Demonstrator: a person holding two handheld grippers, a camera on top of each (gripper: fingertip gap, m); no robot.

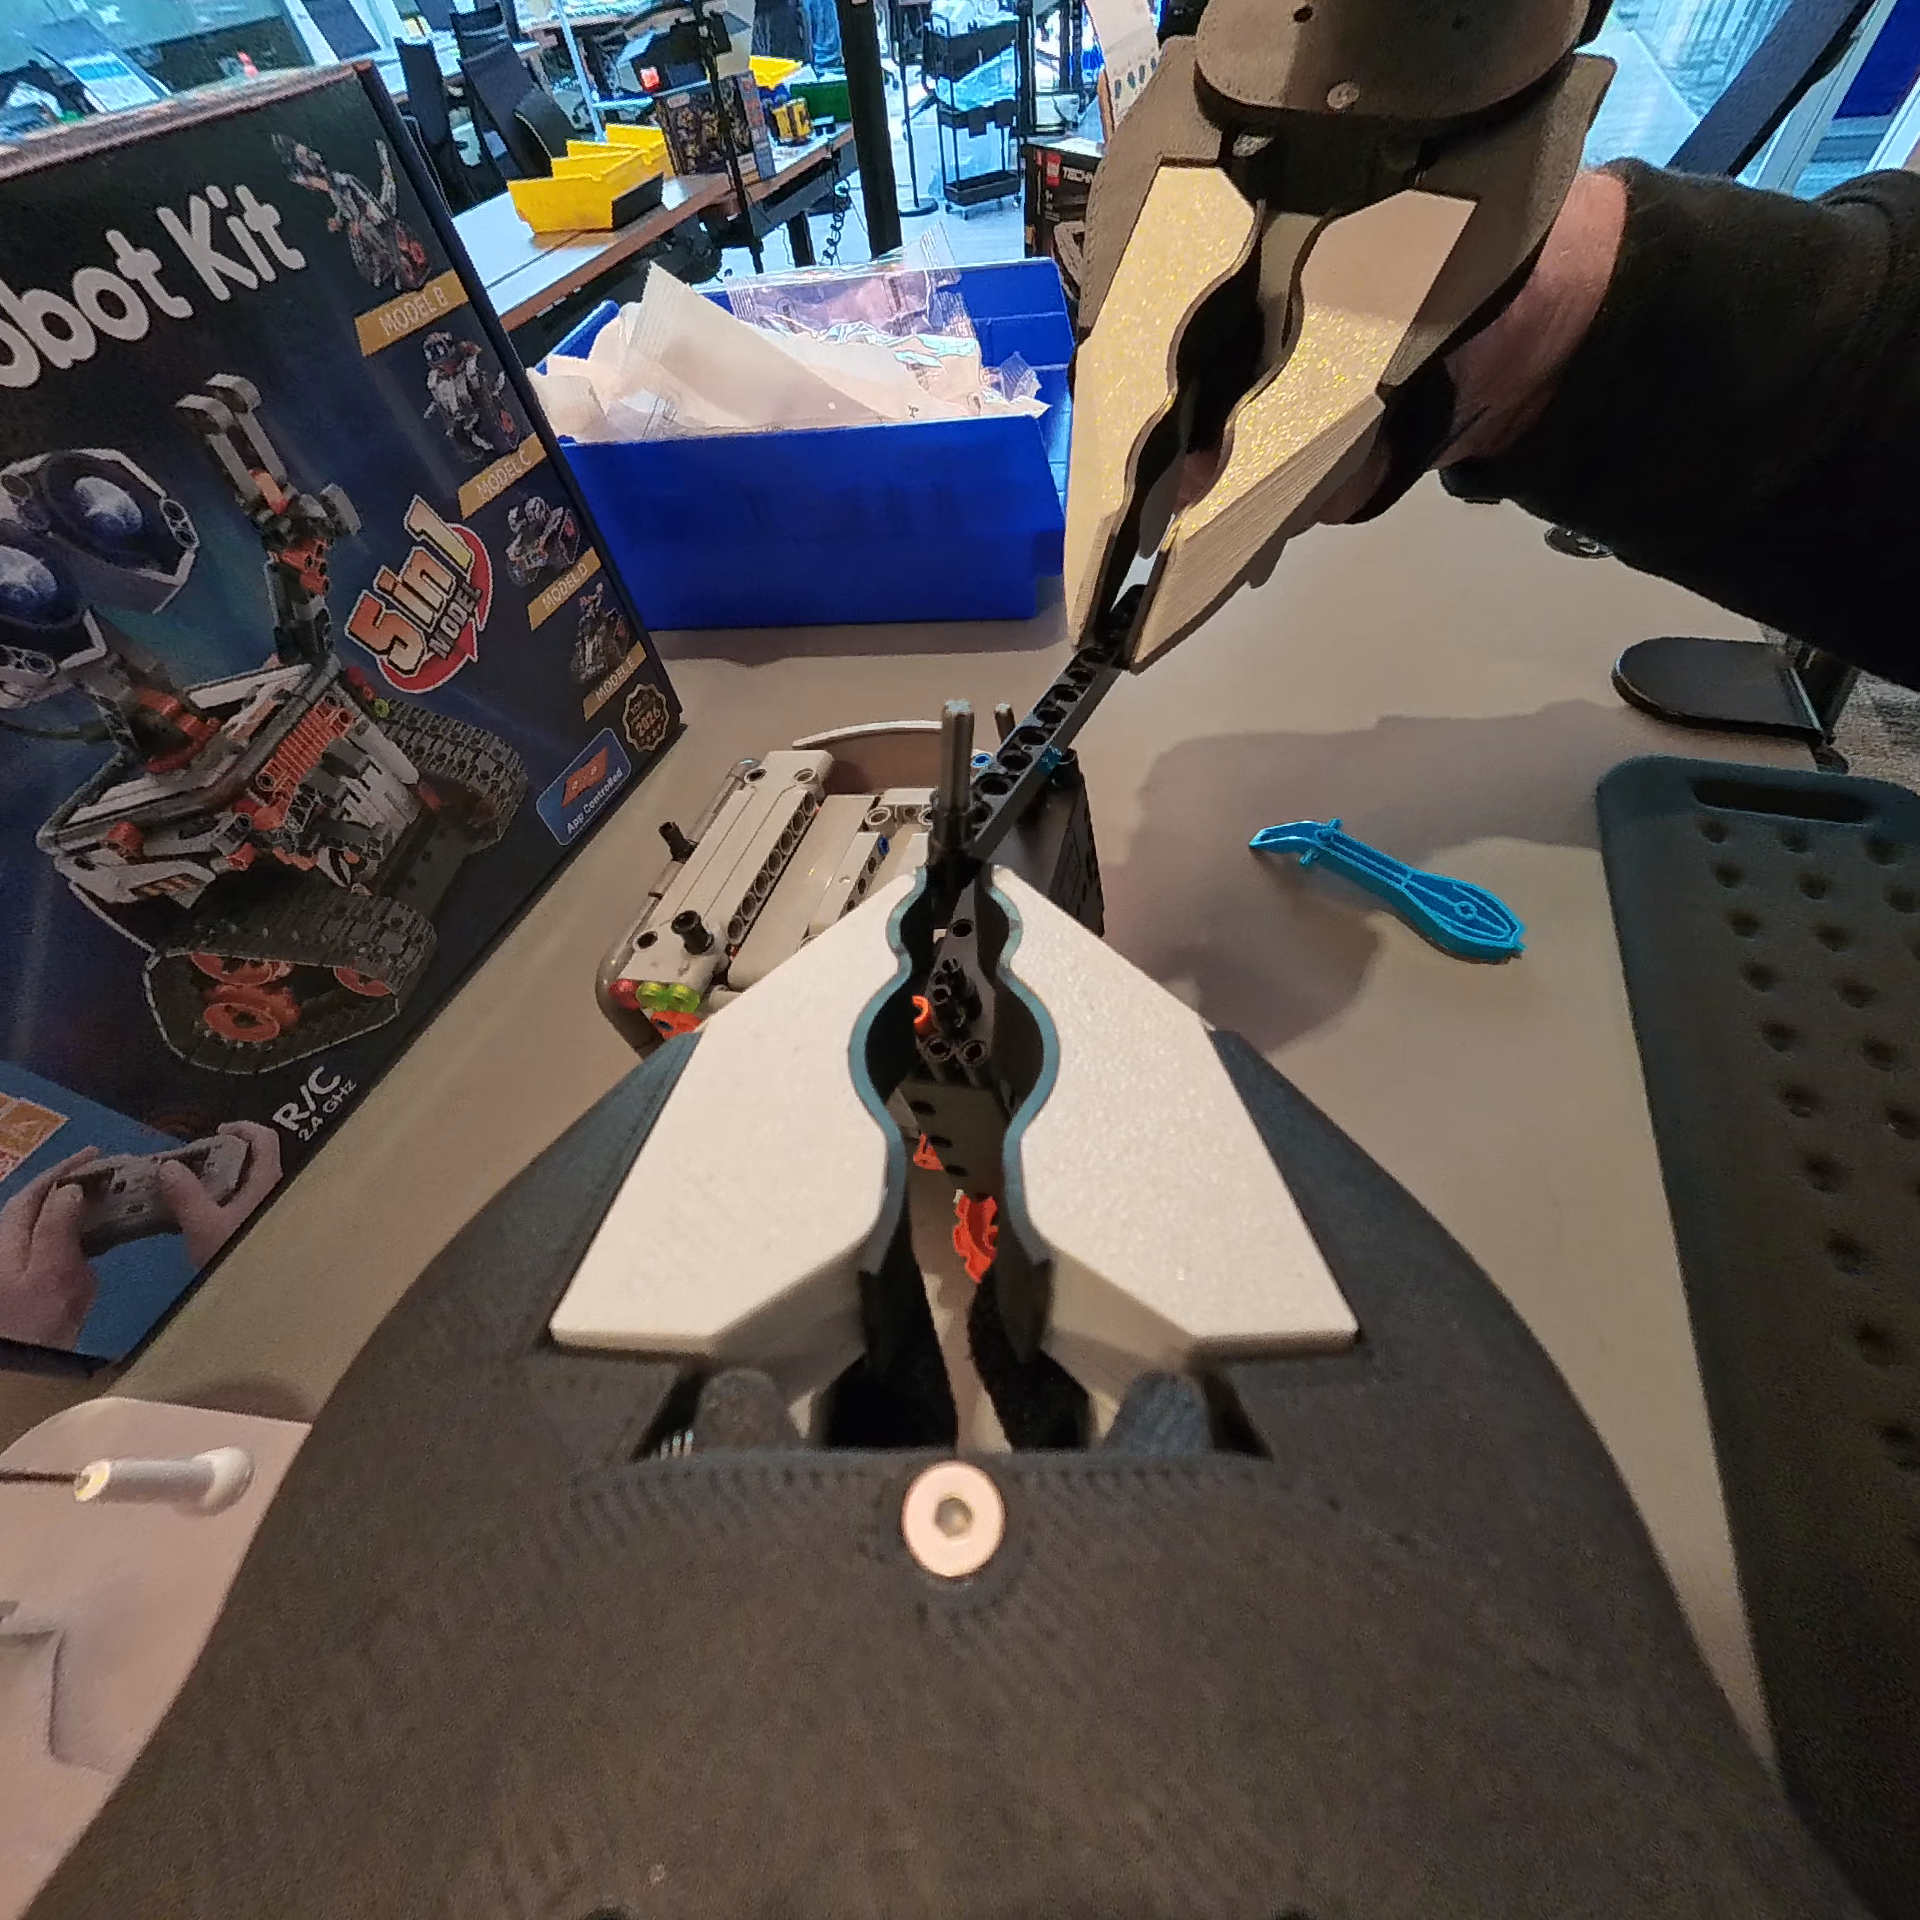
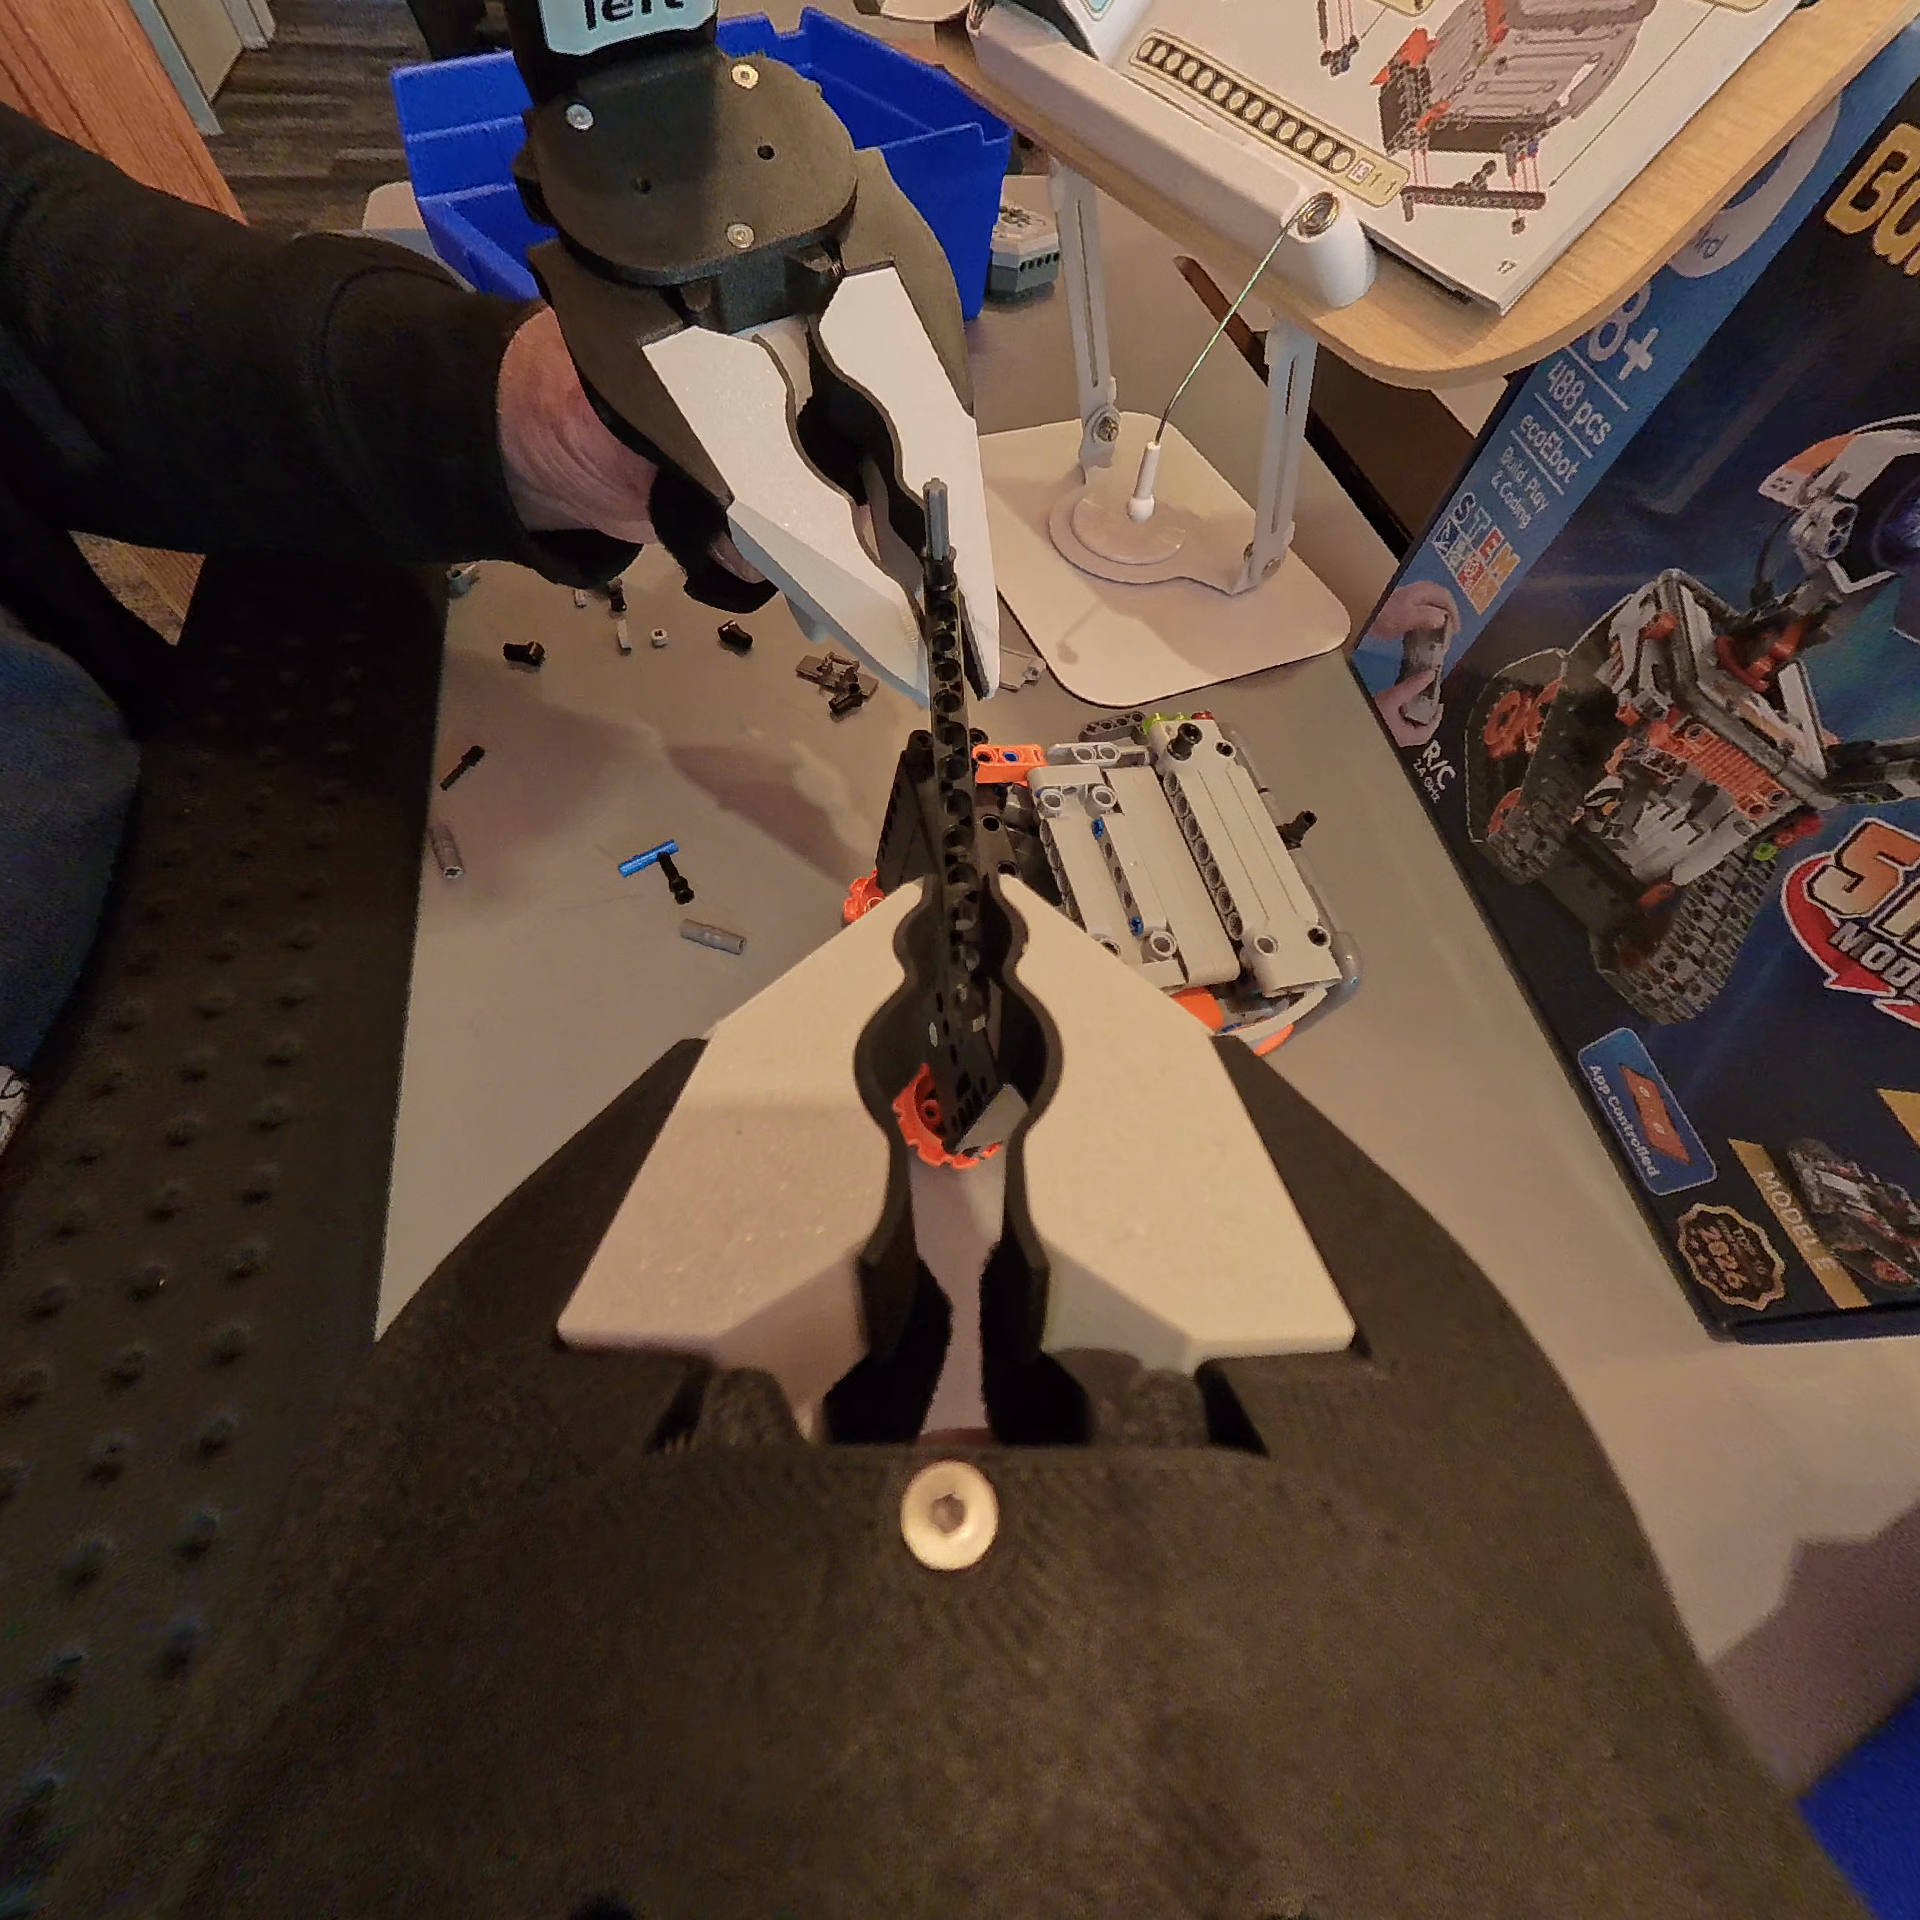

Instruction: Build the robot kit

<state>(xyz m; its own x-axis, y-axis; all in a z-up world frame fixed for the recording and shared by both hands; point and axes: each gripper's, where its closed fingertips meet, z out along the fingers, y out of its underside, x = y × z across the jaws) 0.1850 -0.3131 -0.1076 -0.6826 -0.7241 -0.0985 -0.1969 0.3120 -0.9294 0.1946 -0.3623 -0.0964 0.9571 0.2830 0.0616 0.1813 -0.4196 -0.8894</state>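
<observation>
Both grippers are shut on one long black perforated beam (image 1: 1039,743), one at each end. My left gripper (image 1: 951,894) clamps the near end in the left wrist view. My right gripper (image 1: 1117,644) comes in from the upper right, tilted down, and clamps the far end. In the right wrist view my right gripper (image 2: 951,894) grips the beam (image 2: 951,727) and the left gripper (image 2: 951,675) pinches its other end. A black axle (image 2: 935,530) sticks up by the beam. The beam hangs just above a grey part-built model (image 1: 748,862) (image 2: 1184,873). An orange gear (image 2: 935,1127) shows between the right fingers.
A kit box (image 1: 260,623) (image 2: 1714,831) stands beside the model. A blue bin (image 1: 831,520) of plastic bags is behind. A blue tool (image 1: 1392,883), a dark dotted mat (image 1: 1766,1039), loose small parts (image 2: 665,862) and a stand (image 2: 1164,582) holding a booklet (image 2: 1455,94) lie around. The gap from one gripper's tips to the other's is roughly 6 cm.
</observation>
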